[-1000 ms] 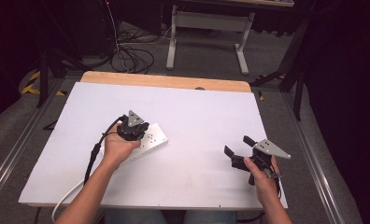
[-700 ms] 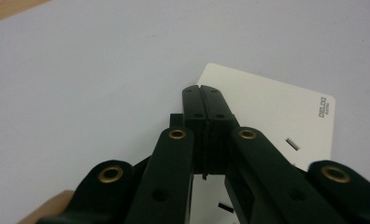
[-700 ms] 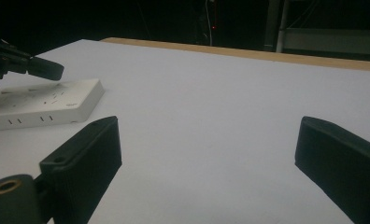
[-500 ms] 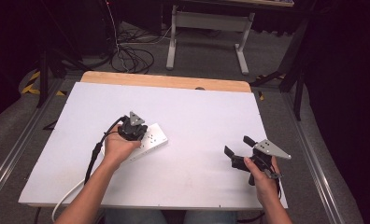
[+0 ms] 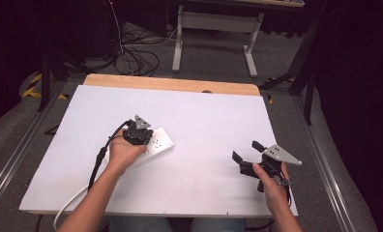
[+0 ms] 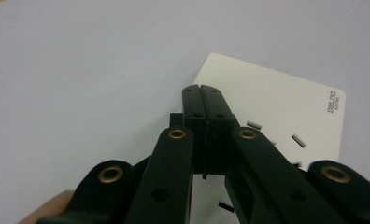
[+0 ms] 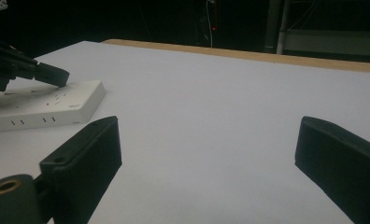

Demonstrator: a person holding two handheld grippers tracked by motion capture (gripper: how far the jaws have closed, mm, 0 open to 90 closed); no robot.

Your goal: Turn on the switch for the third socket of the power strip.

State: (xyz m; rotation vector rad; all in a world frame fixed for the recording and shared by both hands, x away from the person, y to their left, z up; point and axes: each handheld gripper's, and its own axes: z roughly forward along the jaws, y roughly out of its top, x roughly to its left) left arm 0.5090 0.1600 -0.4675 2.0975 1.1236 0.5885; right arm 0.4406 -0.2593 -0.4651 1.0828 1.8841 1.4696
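Left gripper (image 6: pixel 202 91), jaws pressed together and empty, sits over the white power strip (image 5: pixel 153 147) on the table's (image 5: pixel 218 111) left-centre. Right gripper (image 5: pixel 250 157) waits well apart, jaws wide. It looks like positioning; next comes opening to grasp.

High view down over the table (image 5: pixel 213 111); both gripper views low, sharing the power strip (image 7: pixel 43 109)
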